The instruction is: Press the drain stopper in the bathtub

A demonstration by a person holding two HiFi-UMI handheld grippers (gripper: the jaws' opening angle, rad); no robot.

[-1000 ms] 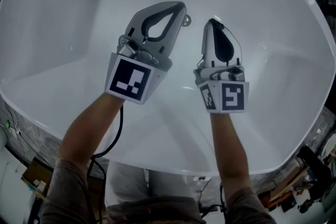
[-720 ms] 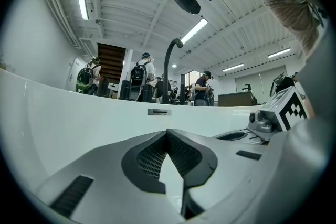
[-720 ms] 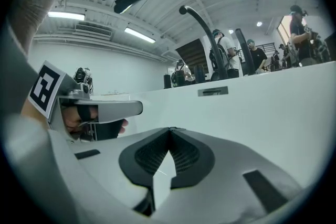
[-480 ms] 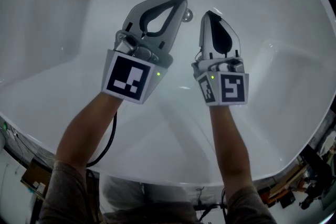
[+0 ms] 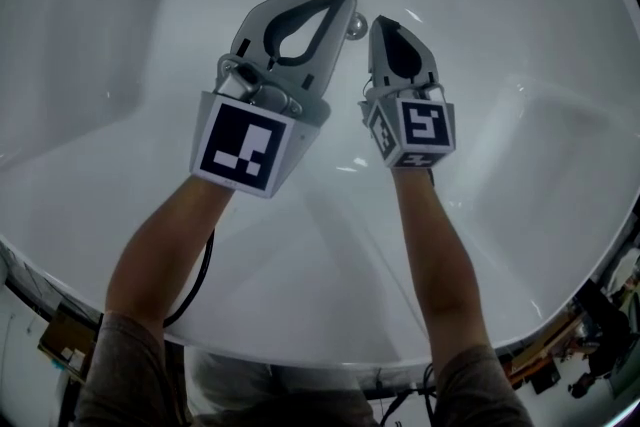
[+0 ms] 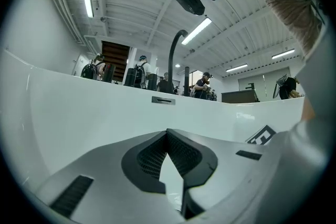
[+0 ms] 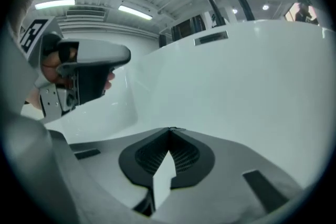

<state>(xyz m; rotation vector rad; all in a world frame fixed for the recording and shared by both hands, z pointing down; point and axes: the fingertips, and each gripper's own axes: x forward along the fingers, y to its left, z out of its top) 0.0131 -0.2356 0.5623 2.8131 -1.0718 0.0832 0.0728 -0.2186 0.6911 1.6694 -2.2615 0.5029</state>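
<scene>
You hold both tools low inside a white bathtub (image 5: 520, 215) whose glossy, smooth shell curves up on every side. The left tongs (image 6: 168, 134) are pressed together: the two grey jaws meet at their tips, and the ribbed black pads behind them leave only a narrow wedge-shaped gap, with nothing in it. The right tongs (image 7: 169, 131) are pressed together the same way, tips touching, with the dark, finely grooved pads framing an empty wedge.

From the head view, the drain stopper (image 5: 357, 26) is a small round chrome knob on the far part of the tub floor. It sits between the two sets of tips, with the left tip overlapping its left edge and the right tip just beside it on the right. I cannot tell whether either tip touches it.

The left marker cube (image 5: 243, 147) faces up with a bold black-and-white square pattern, and the right marker cube (image 5: 420, 127) shows two patterned faces. Your bare left forearm (image 5: 160, 245) and right forearm (image 5: 440, 245) reach in from the near rim.

In the left gripper view, the far tub wall carries a slim rectangular overflow slot (image 6: 164, 100), and a dark curved pipe (image 6: 173, 55) rises behind the rim. In the right gripper view, the left tool's grey shell and black grip show at the left.
</scene>
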